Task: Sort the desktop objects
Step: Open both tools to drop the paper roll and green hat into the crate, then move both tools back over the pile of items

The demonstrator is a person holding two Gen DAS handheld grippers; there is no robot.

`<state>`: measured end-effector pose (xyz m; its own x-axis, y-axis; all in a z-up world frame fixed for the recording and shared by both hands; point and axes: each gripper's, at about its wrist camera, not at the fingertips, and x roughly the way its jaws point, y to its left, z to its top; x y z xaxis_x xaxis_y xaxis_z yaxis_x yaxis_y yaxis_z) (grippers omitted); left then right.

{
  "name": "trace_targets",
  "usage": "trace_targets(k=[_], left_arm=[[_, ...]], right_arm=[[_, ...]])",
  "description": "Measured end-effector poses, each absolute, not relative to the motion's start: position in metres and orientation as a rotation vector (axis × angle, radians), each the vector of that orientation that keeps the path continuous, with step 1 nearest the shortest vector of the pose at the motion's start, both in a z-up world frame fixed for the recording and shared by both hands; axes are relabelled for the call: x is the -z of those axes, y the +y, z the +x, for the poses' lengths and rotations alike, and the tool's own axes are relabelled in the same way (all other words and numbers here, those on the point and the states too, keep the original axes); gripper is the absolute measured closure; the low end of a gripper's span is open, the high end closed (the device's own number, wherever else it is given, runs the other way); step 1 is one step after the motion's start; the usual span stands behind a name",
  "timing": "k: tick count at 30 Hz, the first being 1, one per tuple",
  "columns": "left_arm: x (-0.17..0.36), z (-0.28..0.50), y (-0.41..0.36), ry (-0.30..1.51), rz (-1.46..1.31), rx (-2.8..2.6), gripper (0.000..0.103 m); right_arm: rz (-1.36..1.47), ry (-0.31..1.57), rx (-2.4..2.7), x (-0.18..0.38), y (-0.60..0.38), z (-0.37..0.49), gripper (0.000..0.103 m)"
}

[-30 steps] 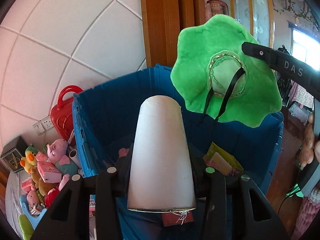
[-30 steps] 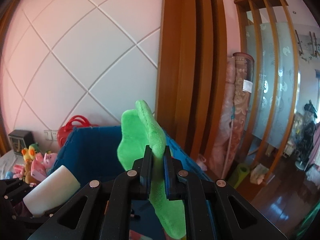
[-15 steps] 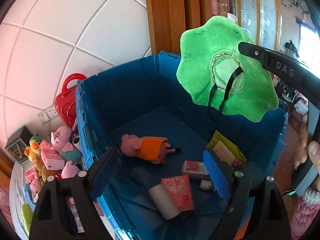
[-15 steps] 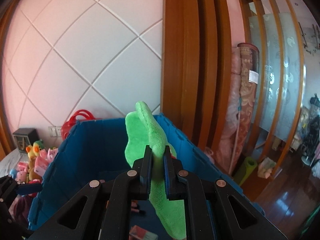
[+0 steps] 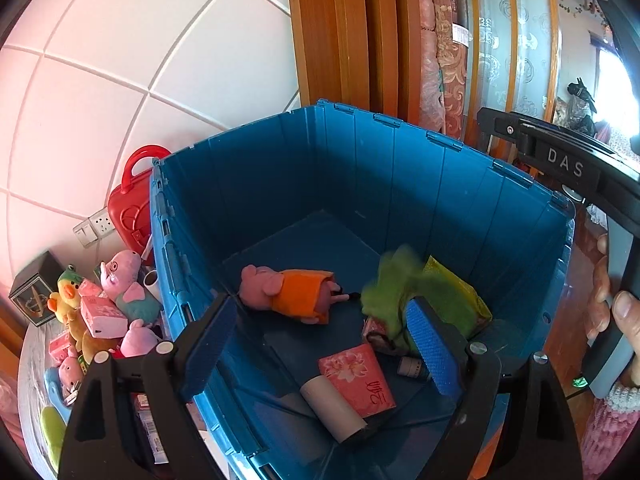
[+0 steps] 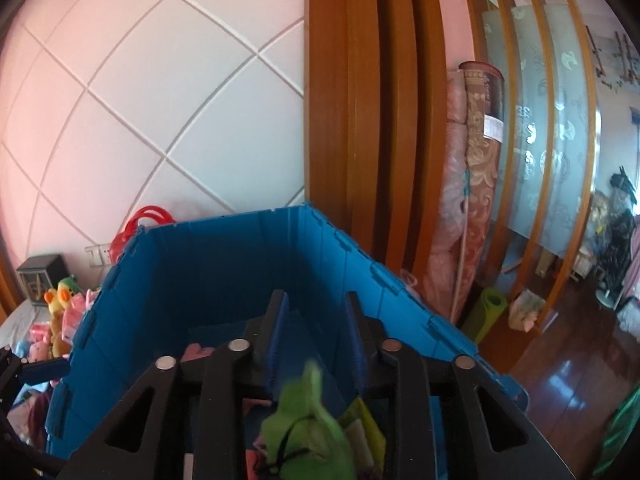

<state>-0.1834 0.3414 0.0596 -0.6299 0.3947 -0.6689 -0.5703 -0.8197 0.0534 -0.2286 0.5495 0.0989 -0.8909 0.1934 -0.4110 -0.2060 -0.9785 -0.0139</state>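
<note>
Both tools gape empty, left tool wide, right tool just opening; green plush hat mid-fall into blue crate may bury small items

The blue bin stands open at the top, so there's clear passage down between its 4 tall walls. The far half of its floor lies bare. Nearer in, it's crowded: pink pig plush, green hat, yellow-green packet, cardboard tube and pink tissue pack. Left of the bin, toys pack the table.
</note>
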Motion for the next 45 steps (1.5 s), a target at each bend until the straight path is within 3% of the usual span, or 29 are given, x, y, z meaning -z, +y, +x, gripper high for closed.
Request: trace_targets(k=[4,21,35,42,44,45], left_arm=[[-0.060,-0.184,0.341,0.348,-0.901,-2.406,0.015],[-0.071,-0.189,0.300,0.270,-0.843,-2.496,0.015],[-0.053,-0.215,0.149,0.096,-0.890,-2.689,0.015],[-0.027,-0.228,0.059,0.049,-1.025,-2.787,0.015],[-0.020,-0.226,0.035,0.040,-1.049,-2.813,0.015],[-0.015,-0.224,0.022,0.037,-1.061,-2.823,0.015]], right_arm=[[-0.622,0.028,-2.866,-0.099,0.547,-0.227,0.063],[-0.616,-0.001,-2.885,-0.103,0.518,-0.221,0.059],[-0.593,-0.087,-3.101,-0.108,0.389,-0.219,0.019],[-0.644,-0.111,-3.220,-0.094,0.312,-0.232,0.012],[-0.667,-0.103,-3.248,-0.087,0.294,-0.233,0.000],[-0.683,-0.105,-3.257,-0.083,0.285,-0.234,0.000]])
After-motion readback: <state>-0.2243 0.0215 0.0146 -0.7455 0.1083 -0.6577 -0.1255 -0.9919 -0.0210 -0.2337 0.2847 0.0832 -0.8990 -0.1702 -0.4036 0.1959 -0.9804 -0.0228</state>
